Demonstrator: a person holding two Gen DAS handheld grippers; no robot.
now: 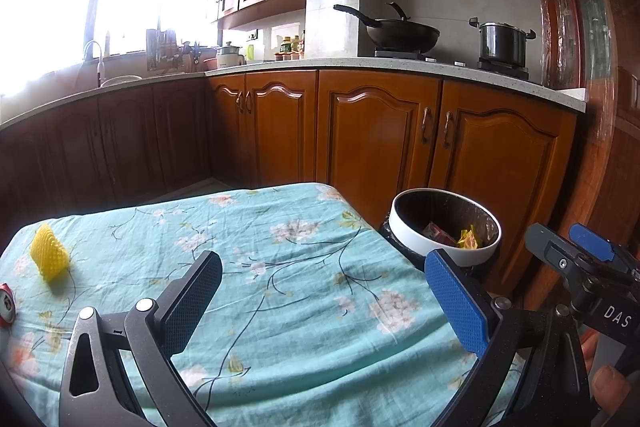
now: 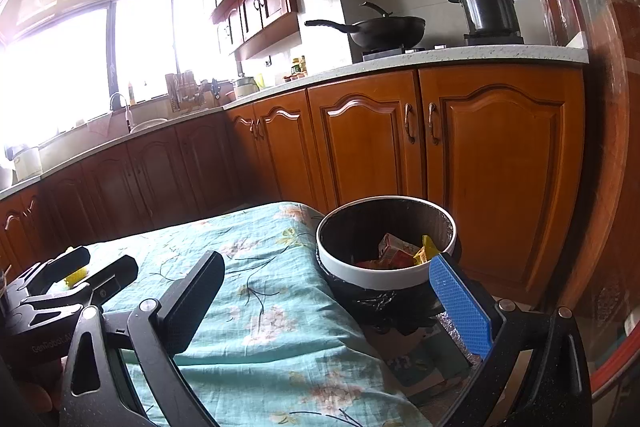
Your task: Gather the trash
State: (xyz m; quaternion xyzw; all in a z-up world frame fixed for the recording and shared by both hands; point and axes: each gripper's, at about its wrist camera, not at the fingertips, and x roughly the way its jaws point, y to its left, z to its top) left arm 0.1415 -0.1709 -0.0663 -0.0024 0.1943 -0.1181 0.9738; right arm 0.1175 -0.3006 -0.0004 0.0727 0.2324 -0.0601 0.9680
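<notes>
A yellow foam net (image 1: 49, 254) stands on the floral teal cloth (image 1: 280, 267) at the far left, and a red can (image 1: 6, 305) lies at the left edge. A white-rimmed trash bin (image 1: 404, 227) beside the table's right corner holds wrappers (image 1: 468, 239). My left gripper (image 1: 324, 295) hovers open over the cloth, with nothing between its fingers. The right gripper (image 2: 326, 301) is open and empty at the table's right edge, next to the bin (image 2: 384, 277) holding a red carton (image 2: 394, 251). The left gripper (image 2: 76, 279) partly hides the yellow net (image 2: 76, 277) in the right wrist view.
Wooden cabinets (image 1: 376, 135) run behind the table. On the counter, a wok (image 1: 400, 33) and a pot (image 1: 502, 43) sit on the stove. A sink and faucet (image 1: 96, 59) are under the bright window. A wooden door frame (image 2: 600, 147) stands at the right.
</notes>
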